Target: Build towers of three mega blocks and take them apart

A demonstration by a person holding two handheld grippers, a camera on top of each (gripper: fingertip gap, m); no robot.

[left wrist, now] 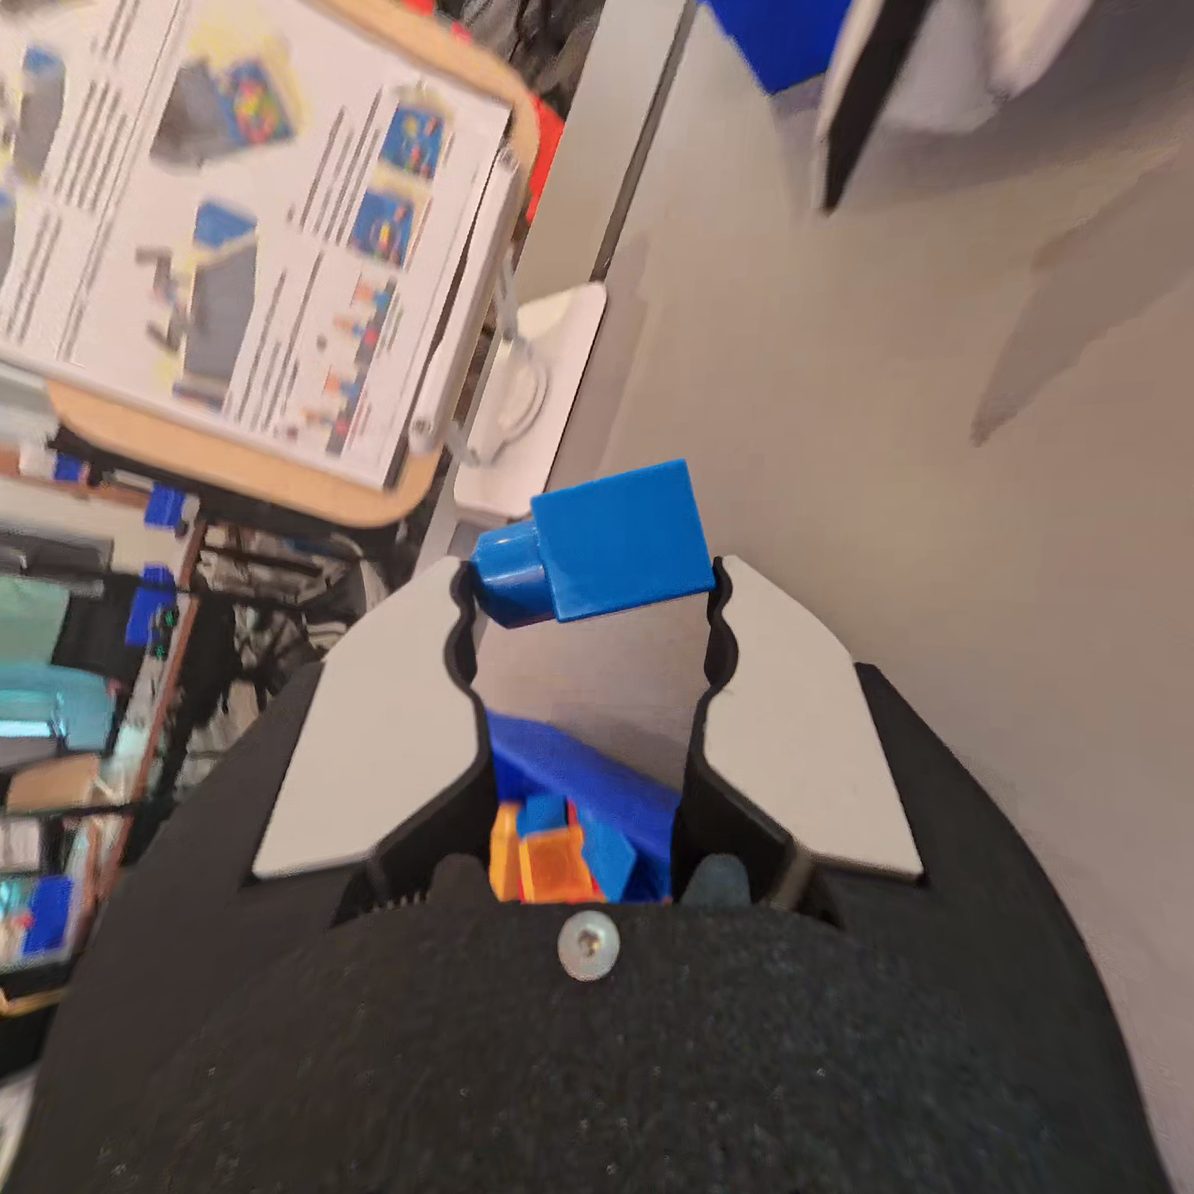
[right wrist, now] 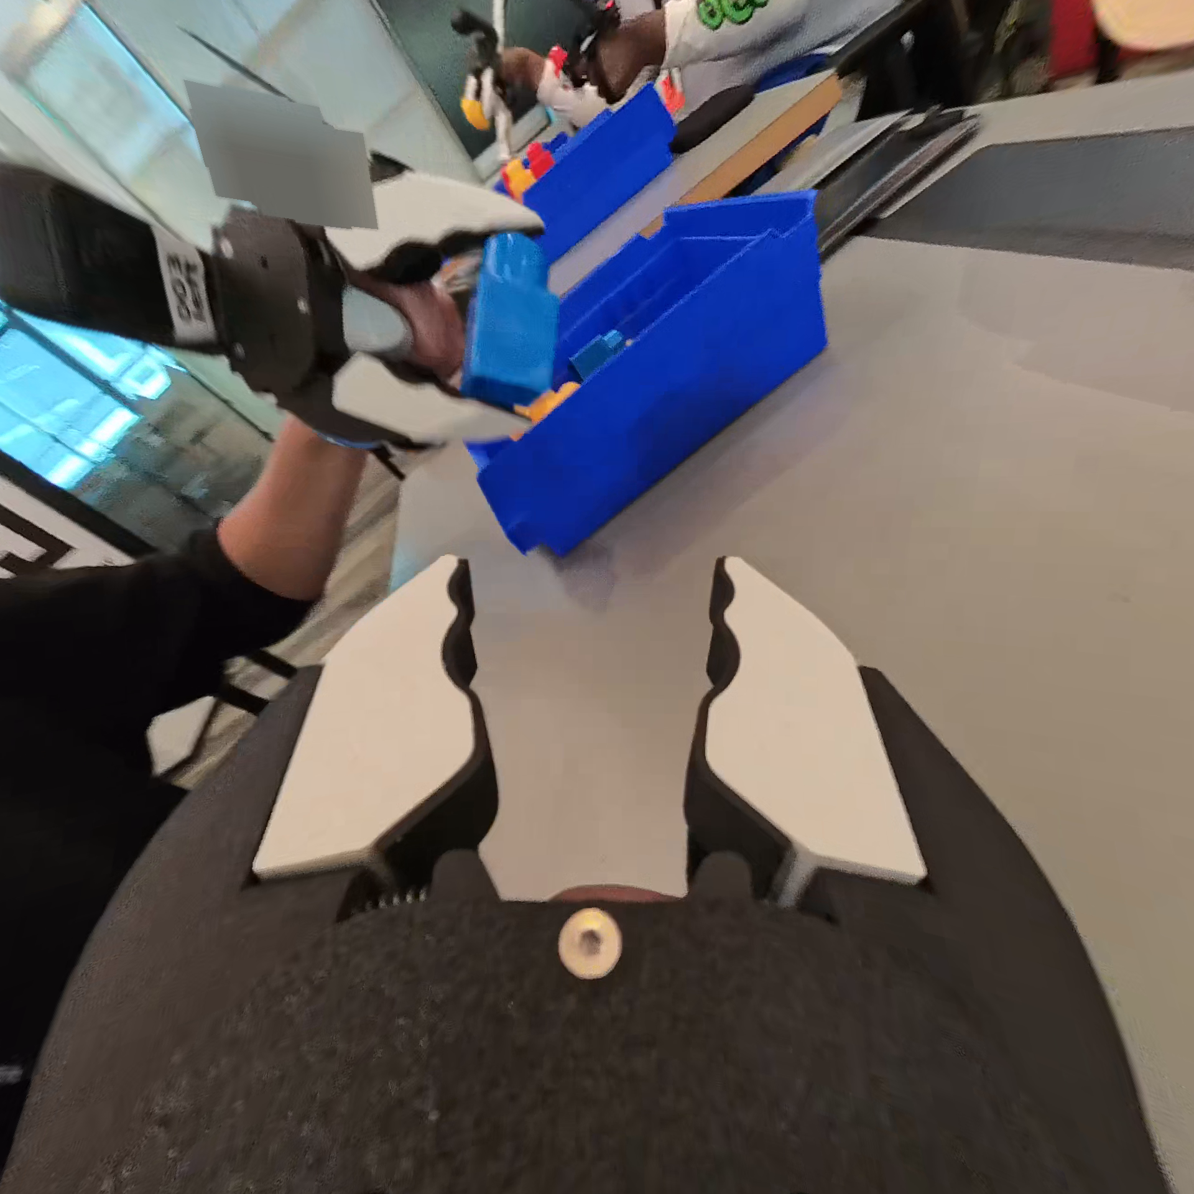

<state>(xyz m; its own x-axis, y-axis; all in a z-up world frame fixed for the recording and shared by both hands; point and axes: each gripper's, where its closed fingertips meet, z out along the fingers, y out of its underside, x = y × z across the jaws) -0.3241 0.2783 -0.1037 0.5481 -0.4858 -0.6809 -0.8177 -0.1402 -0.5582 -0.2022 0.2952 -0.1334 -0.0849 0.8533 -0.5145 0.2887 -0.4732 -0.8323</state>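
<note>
The left gripper (left wrist: 591,568) was clamped on a blue block (left wrist: 614,546), the block lying crosswise between the two fingertips with its round stud against one finger and its square end against the other. It was held up off the grey table (left wrist: 904,452), above a blue bin (right wrist: 678,400) that stood on the tabletop. Inside the bin lay more blocks, a smaller blue one (right wrist: 597,352) and an orange one (right wrist: 549,400) near the end closest to the gripper. Seen from the other side, the same gripper (right wrist: 510,323) reached in from the left at the end of a bare forearm (right wrist: 291,510) in a black sleeve. The right gripper (right wrist: 591,568) hung nearer, well apart from the bin, its fingers spread wide with only bare table showing between them. Farther off on the table stood a second blue bin (right wrist: 601,168) with red and yellow blocks heaped beside it, and past that another person was at work with grippers of their own. Off to the left, beyond the table's edge, a board (left wrist: 258,226) with printed sheets stood tilted, too blurred to make out.
</note>
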